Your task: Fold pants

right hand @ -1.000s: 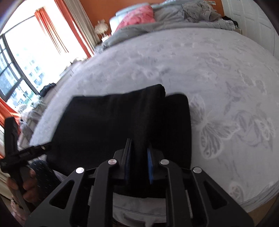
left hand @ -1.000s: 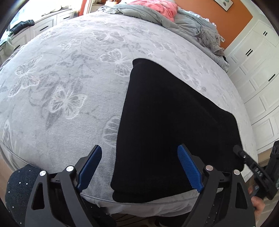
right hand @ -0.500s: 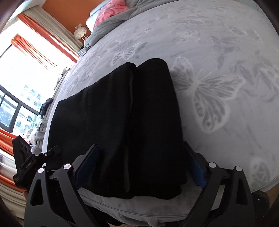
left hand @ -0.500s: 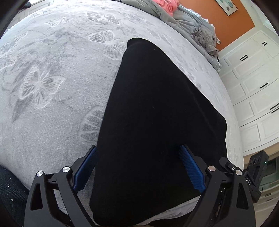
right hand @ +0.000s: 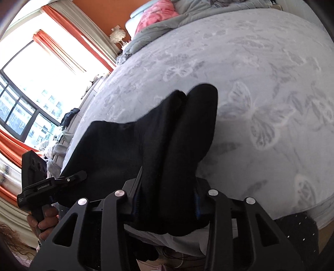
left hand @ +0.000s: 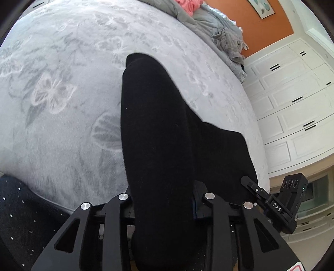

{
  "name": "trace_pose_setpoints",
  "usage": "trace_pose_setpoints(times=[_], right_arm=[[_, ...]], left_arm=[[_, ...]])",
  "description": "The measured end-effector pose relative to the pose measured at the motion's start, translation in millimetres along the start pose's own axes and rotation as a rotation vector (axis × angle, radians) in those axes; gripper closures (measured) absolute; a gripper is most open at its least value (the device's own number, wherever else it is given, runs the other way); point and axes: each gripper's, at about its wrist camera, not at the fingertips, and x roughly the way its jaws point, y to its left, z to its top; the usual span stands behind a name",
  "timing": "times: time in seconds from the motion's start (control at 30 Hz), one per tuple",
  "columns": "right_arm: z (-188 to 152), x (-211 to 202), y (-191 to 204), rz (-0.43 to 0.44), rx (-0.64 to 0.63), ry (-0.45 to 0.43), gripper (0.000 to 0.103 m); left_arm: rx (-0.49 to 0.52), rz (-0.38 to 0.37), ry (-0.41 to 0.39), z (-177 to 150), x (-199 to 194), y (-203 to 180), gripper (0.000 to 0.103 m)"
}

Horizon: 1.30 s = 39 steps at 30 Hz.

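Note:
The black pants (left hand: 158,125) lie folded on the grey butterfly-print bed (left hand: 62,104), near its front edge. My left gripper (left hand: 162,200) is closing its jaws on the near left part of the pants. The cloth is bunched into a raised ridge between the jaws and hides the pads. In the right wrist view the pants (right hand: 117,150) rise in two humps. My right gripper (right hand: 166,200) is closing its jaws on their near right end, with a blue pad (right hand: 197,208) pressed against the cloth. A hand holds the left gripper's body (right hand: 39,183) at the far left.
A crumpled grey duvet (left hand: 219,31) and a pink pillow (right hand: 158,14) lie at the head of the bed. White wardrobe doors (left hand: 292,104) stand to the right. A window with orange curtains (right hand: 68,35) is on the left. The person's dotted dark clothing (left hand: 23,218) is at the bed's front edge.
Half a second ago both grippers stood wide open over the flat near edge of the pants. Both have now closed in and gathered the cloth into raised ridges.

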Motion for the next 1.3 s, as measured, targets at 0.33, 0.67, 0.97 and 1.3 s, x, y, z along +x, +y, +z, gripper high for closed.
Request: trace_pose_setpoints(times=[0.33, 0.67, 0.97, 1.3], right_arm=[[-6, 23, -13, 0.008, 0.057, 0.001, 0.03], [-9, 25, -13, 0.032, 0.047, -0.027, 0.04], [-14, -1, 11, 0.012, -0.001, -0.075, 0.062], [-26, -37, 38, 0.017, -0.054, -0.114, 0.064]], left_arm=[[-0.082, -0.004, 0.008, -8, 24, 14, 0.033], [-0.041, 0.034, -0.038, -4, 27, 6, 0.05], [0.067, 0.165, -0.07, -5, 10, -29, 0.074], [0.23, 0.288, -0.168, -18, -29, -81, 0.075]])
